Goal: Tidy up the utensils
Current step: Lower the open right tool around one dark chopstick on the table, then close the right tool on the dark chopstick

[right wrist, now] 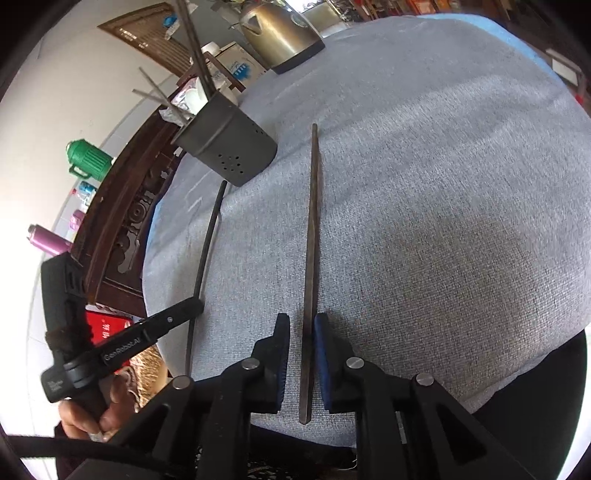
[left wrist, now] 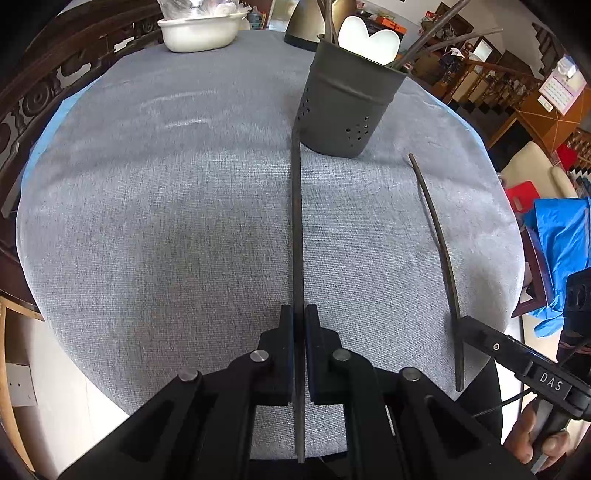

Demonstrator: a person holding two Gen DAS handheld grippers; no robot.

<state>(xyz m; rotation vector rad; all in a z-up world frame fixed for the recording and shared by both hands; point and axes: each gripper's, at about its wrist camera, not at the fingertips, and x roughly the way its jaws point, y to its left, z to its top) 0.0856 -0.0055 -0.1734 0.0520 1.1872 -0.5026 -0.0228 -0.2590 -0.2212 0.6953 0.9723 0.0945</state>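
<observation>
My left gripper (left wrist: 299, 312) is shut on a dark chopstick (left wrist: 297, 221) whose far end reaches the base of the dark grey perforated holder (left wrist: 347, 107). The holder contains several chopsticks and a white spoon (left wrist: 369, 37). In the right wrist view a second chopstick (right wrist: 312, 221) lies on the grey cloth between the pads of my right gripper (right wrist: 301, 319); there is a gap beside it, so the pads do not press. The same view shows the left gripper (right wrist: 197, 306) at left with its chopstick (right wrist: 207, 251), and the holder (right wrist: 229, 151) beyond.
A white bowl (left wrist: 201, 31) and a metal kettle (right wrist: 280, 33) stand at the table's far side. A carved wooden chair back (right wrist: 122, 229) runs along the table edge. A hand (right wrist: 85, 417) holds the left gripper's handle. The grey tablecloth (left wrist: 166, 221) covers the table.
</observation>
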